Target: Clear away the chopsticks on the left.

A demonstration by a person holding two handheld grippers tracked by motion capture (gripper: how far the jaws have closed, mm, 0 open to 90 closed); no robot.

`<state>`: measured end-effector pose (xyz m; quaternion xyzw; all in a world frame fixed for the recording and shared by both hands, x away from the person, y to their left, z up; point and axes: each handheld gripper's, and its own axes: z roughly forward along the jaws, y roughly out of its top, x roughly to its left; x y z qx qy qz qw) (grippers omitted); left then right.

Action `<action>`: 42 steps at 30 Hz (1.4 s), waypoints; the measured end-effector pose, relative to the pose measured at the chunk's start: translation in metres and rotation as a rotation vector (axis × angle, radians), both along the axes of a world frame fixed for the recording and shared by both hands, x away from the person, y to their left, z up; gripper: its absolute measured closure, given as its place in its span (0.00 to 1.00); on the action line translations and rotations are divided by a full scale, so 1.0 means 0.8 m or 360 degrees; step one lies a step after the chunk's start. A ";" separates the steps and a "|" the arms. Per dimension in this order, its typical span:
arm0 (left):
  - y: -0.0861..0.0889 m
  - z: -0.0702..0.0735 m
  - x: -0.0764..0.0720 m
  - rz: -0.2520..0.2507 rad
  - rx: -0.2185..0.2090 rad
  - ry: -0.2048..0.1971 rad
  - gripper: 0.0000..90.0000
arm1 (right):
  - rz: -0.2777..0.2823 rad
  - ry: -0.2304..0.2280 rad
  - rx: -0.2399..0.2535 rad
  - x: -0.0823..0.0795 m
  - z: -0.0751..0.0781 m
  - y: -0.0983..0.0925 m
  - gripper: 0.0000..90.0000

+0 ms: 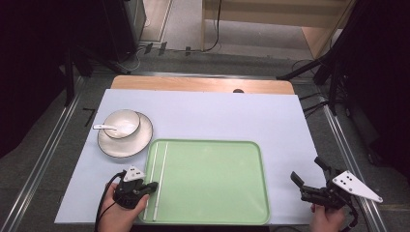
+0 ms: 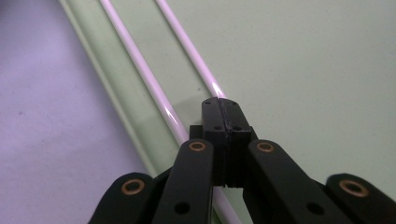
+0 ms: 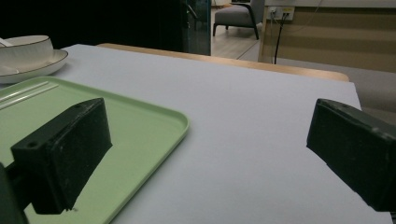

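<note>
Two white chopsticks (image 1: 159,179) lie side by side along the left edge of the green tray (image 1: 217,193), running from its near rim toward its far rim. I see no brand, label or writing anywhere on them, on the tray or on the dishes. In the left gripper view each stick (image 2: 140,70) is a thin, round, glossy white rod with a bright highlight along it; the two run parallel with a narrow strip of green between them, close to the tray's raised lip.

My left gripper (image 1: 151,187) sits at the near left corner of the tray, and its jaws are pressed fully together with no gap. Their tips rest over the stick that lies farther from the tray's edge, right at its surface; I cannot tell whether they pinch it or only touch it. The other stick passes just beside the jaws on the lip side.

My right gripper (image 1: 309,175) hangs over the pale blue-white table cover (image 1: 241,116) to the right of the tray, well apart from the sticks, with its jaws spread wide and nothing between them.

Beyond the tray's far left corner stands a white bowl (image 1: 123,123) with a dark rim on a matching plate (image 1: 125,145), and a white spoon (image 1: 109,128) rests in the bowl.
</note>
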<state>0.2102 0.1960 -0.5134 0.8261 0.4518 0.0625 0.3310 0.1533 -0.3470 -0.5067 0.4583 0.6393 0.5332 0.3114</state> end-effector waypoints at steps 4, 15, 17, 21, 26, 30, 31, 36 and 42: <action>0.003 -0.001 0.000 0.0001 -0.0032 0.0012 1.00 | -0.0003 -0.0005 0.0007 -0.002 0.000 -0.002 0.00; 0.003 0.008 -0.001 -0.0143 -0.0112 -0.0086 0.36 | -0.0010 -0.0003 0.0004 0.000 0.000 -0.002 0.00; 0.002 0.011 -0.003 -0.0160 -0.0126 -0.0129 0.23 | -0.0010 -0.0002 0.0004 0.000 0.000 -0.002 0.00; 0.008 0.017 -0.008 -0.0149 -0.0155 -0.0237 0.00 | -0.0009 -0.0005 -0.0001 -0.001 0.001 -0.002 0.00; 0.030 0.026 -0.006 -0.0140 -0.0290 -0.0312 0.00 | -0.0013 -0.0001 0.0002 -0.001 0.000 -0.003 0.00; 0.046 0.033 -0.006 -0.0111 -0.0339 -0.0384 0.00 | -0.0014 -0.0010 -0.0002 -0.001 0.001 -0.003 0.00; 0.050 0.034 -0.005 -0.0092 -0.0347 -0.0393 0.00 | -0.0016 -0.0009 -0.0001 -0.002 0.001 -0.003 0.00; 0.071 0.035 0.000 -0.0025 -0.0362 -0.0415 0.00 | -0.0017 -0.0006 0.0001 -0.001 0.000 -0.004 0.00; 0.099 0.039 0.003 0.0055 -0.0390 -0.0469 0.00 | -0.0023 -0.0004 -0.0004 -0.002 0.001 -0.004 0.00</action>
